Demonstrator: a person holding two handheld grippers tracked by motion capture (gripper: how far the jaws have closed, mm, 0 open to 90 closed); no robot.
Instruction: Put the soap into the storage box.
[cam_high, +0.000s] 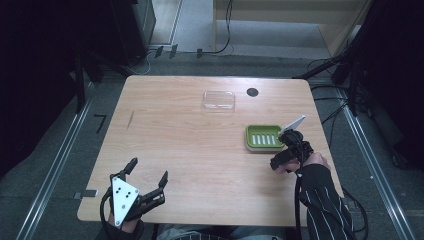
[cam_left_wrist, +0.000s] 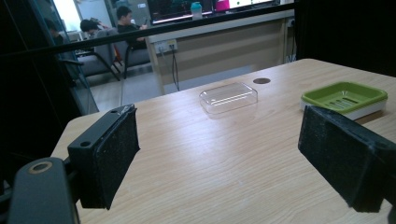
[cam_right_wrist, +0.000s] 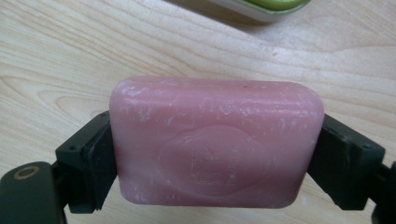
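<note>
Scuffed, rounded pink soap bar (cam_right_wrist: 217, 142) sits clamped in right gripper (cam_right_wrist: 217, 154); left gripper (cam_left_wrist: 233, 154) gapes empty.

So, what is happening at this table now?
A person works with tongs in each hand. The right tongs are shut on a pink soap bar, held by its two ends just above the table, close to the green soap dish. The dish has nothing in it yet. The left tongs are open and hold nothing, near the table's front edge. A clear lid lies farther back.
</note>
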